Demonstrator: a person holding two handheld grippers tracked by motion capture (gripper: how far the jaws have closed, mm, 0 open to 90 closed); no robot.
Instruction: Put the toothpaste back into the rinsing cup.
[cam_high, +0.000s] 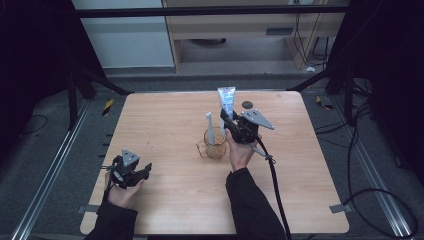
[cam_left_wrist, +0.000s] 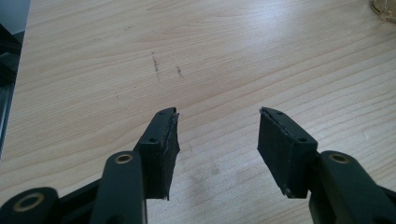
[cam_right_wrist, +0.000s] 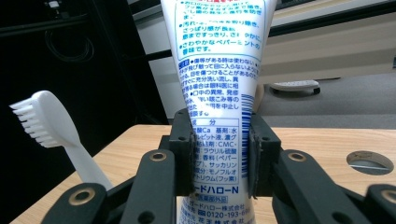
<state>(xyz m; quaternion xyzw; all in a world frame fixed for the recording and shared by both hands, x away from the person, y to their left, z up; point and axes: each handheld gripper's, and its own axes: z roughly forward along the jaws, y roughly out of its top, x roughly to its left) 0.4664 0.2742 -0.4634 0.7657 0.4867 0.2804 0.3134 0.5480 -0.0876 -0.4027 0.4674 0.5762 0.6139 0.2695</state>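
Both jaws of right hand-held gripper (cam_right_wrist: 219, 154) clamp toothpaste tube (cam_right_wrist: 215, 70) (upright).

The white tube (cam_right_wrist: 215, 93) has lots of small blue Japanese writing. Near the bottom it says "ガードハロー N". Below that is the number "0120-193-6".

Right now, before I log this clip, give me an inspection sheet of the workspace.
Surface: wooden table, faint dark marks, a round hole near the far edge.
Job's things: toothpaste tube held upright over the glass mug; white toothbrush standing in the mug.
Clutter: nothing seen.
Grippers: right tool shut on the tube; left tool open, nothing between the jaws, low near the table's left front.
Cables: black cable trailing from the right tool; more on the floor at right.
Surroundings: dark curtains, grey floor, wooden furniture behind.
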